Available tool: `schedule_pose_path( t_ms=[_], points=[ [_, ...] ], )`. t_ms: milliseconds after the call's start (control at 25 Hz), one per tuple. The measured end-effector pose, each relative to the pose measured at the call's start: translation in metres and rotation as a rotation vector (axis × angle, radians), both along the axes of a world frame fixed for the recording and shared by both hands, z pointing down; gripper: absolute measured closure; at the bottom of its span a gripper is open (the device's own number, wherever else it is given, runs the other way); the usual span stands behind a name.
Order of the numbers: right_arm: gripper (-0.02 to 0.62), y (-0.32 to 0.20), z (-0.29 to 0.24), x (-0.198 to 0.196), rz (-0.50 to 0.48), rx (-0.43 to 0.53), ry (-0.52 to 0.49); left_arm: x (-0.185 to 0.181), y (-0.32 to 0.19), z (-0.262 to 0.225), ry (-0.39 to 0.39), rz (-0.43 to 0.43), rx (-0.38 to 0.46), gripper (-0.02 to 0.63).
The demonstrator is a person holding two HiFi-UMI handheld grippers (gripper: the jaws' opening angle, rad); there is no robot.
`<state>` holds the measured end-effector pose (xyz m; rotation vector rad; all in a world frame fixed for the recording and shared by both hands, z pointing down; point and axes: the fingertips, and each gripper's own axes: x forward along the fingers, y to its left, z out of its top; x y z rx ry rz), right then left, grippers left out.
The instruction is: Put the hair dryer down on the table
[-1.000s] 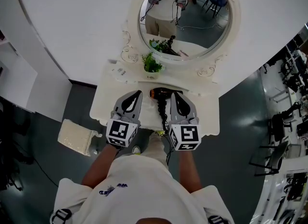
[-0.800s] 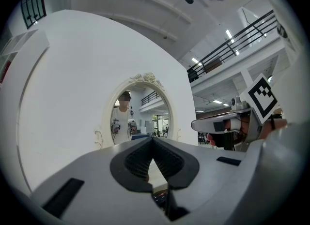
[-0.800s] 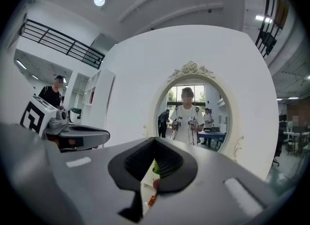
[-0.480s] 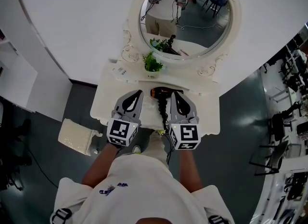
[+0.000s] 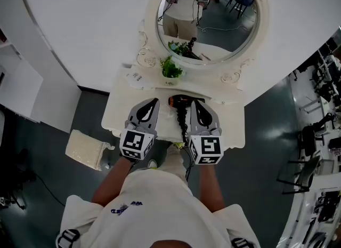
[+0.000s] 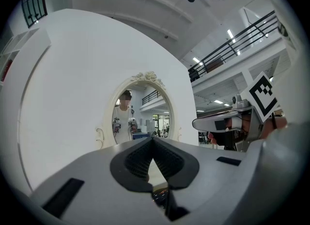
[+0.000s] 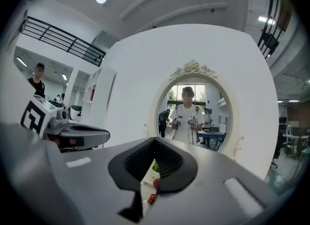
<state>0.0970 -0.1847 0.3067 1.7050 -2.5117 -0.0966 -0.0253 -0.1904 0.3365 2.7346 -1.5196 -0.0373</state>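
The black hair dryer (image 5: 178, 101), orange at its nozzle end, lies on the white dressing table (image 5: 120, 114) near the back. Its coiled black cord (image 5: 183, 123) runs toward me between the two grippers. My left gripper (image 5: 154, 102) hovers just left of the dryer, and my right gripper (image 5: 193, 103) is just right of it. In the left gripper view the jaws (image 6: 153, 139) meet at their tips with nothing between them. The right gripper view shows the same: my right gripper (image 7: 155, 141) is shut and empty. Neither gripper holds the dryer.
An oval mirror (image 5: 208, 17) in a carved white frame stands behind the table and reflects me. A small green plant (image 5: 171, 71) and a white card (image 5: 136, 77) sit at the table's back. A cream stool (image 5: 88, 150) stands on the dark floor to the left.
The head view has shifted a little; both grippers and the hair dryer keep their places relative to the table.
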Motion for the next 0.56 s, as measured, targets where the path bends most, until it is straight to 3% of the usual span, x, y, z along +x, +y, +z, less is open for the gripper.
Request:
schedule_pose_path(
  t_ms=[560],
  points=[
    [0.584, 0.0038, 0.0004, 0.0018, -0.012, -0.020, -0.059, 0.0012, 0.0028, 0.0059, 0.003, 0.005, -0.012, 0.597]
  ],
)
